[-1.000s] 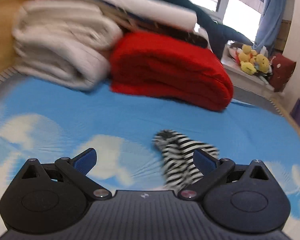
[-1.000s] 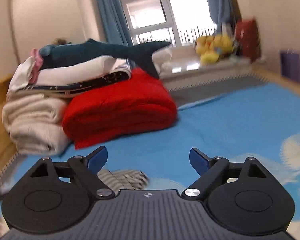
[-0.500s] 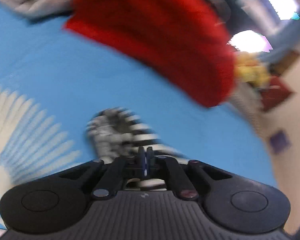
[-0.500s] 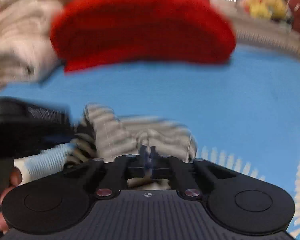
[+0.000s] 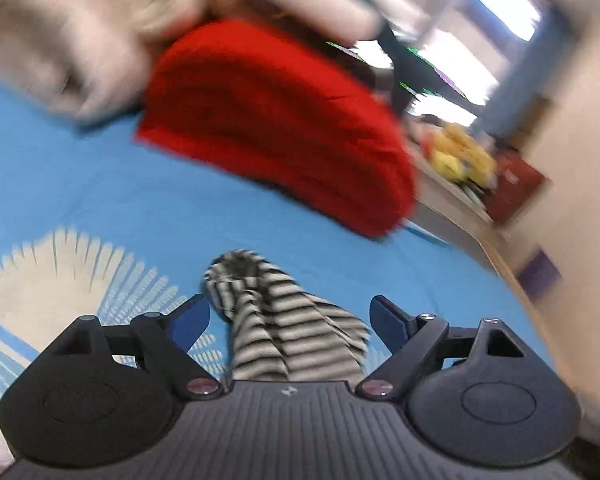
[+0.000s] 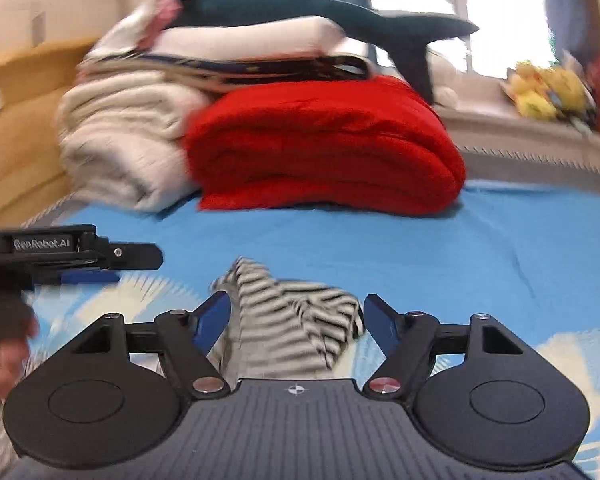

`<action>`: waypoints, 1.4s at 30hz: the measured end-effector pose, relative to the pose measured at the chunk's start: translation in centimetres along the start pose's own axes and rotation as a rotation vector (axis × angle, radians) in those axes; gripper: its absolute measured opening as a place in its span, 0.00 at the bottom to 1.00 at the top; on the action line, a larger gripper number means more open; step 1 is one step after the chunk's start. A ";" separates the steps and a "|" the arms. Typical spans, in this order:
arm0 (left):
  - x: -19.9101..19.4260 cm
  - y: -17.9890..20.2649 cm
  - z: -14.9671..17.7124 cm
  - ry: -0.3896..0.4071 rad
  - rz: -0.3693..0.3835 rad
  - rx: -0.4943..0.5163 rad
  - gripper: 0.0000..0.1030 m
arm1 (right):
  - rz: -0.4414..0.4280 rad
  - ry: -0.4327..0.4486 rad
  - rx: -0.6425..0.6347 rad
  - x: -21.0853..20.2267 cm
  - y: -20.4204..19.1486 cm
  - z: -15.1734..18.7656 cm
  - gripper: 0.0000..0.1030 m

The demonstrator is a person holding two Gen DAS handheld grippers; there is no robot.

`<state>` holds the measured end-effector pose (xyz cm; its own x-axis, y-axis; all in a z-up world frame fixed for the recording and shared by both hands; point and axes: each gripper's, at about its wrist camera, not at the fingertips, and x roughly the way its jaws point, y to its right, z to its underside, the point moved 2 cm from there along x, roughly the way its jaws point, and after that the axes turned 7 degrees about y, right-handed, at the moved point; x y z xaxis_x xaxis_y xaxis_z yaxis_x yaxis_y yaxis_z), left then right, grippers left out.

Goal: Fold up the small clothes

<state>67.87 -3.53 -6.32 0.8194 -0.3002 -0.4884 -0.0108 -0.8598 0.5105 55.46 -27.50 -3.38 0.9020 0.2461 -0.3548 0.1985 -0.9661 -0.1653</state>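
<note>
Now both grippers, left gripper [image 5: 290,318] and right gripper [image 6: 296,316], just reopened, straddling striped garment [image 6: 296,316]

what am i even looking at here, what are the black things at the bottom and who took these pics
No robot here: a person holds a hand-held claw in each hand, and each claw carries a wide-angle camera looking forward along its two blue-tipped fingers. The black shapes at the bottom of each picture are that claw's own body.

One picture comes from the left claw, the other from the right claw. In the right view you can also see the left claw from the side, at the left edge.

They work over a blue bedsheet printed with white clouds. A small black-and-white striped garment lies crumpled on it, between the fingers of both claws. Both claws have just been opening and stand open, so nothing is gripped.

Behind are a folded red blanket, cream blankets, a plush shark on top, and yellow soft toys by the window.
</note>
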 end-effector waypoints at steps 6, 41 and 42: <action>8.7 -4.0 2.4 -0.212 -0.069 -0.247 0.82 | 0.050 -0.147 0.020 11.6 -2.3 1.6 0.85; -16.0 -3.0 9.3 -0.192 0.094 -0.091 0.97 | -0.102 -0.238 0.492 -15.3 0.8 13.0 0.78; -14.0 -3.4 9.5 -0.209 0.091 -0.100 0.90 | -0.096 -0.232 0.464 -15.0 0.2 13.4 0.78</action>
<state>50.98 -0.36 -7.91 0.6814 -0.4626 -0.5671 -0.0143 -0.7832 0.6216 36.81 -30.39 -10.41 0.7692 0.3937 -0.5034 0.0380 -0.8145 -0.5789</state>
